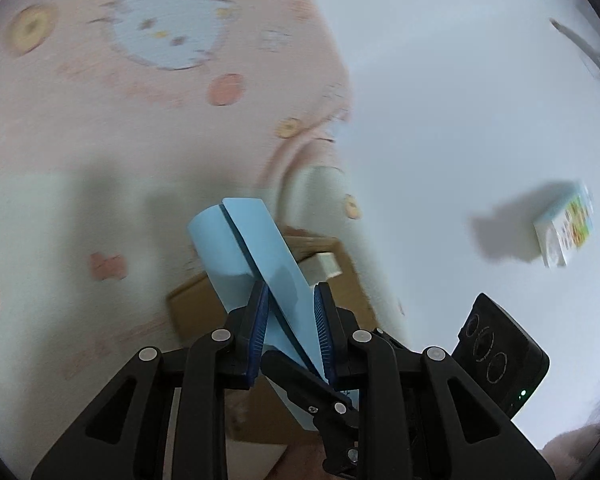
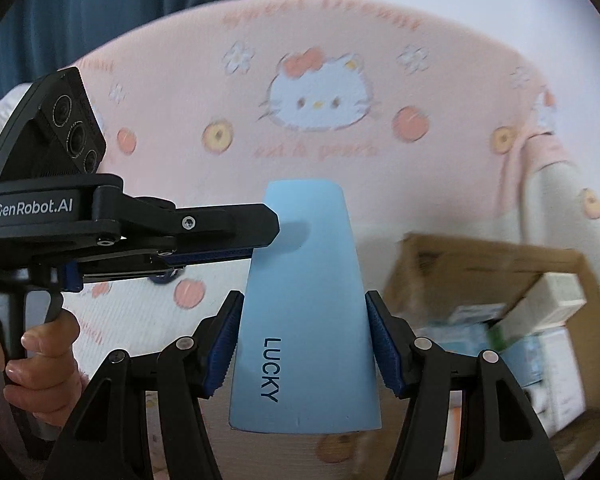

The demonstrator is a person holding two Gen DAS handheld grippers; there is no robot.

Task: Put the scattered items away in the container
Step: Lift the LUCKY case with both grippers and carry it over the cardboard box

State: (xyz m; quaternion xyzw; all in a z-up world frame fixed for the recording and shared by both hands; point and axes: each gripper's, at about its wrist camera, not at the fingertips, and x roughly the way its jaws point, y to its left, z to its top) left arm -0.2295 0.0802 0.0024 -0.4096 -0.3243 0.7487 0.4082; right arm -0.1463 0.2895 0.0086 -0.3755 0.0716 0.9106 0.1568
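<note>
A light blue case [image 2: 300,312] marked LUCKY is held in the air by both grippers. My right gripper [image 2: 300,344] is shut on its wide sides. My left gripper [image 1: 290,320] is shut on the same blue case [image 1: 252,248], and in the right wrist view it comes in from the left [image 2: 220,236] and pinches the case's upper part. The cardboard box [image 2: 480,264] stands low right on the bed, with several small packages inside. In the left wrist view the box [image 1: 340,272] lies just below the case.
A pink Hello Kitty blanket [image 2: 320,96] covers the bed. A small white box with colourful print [image 1: 564,232] lies on the white surface at the right. A person's hand [image 2: 40,360] grips the left tool's handle.
</note>
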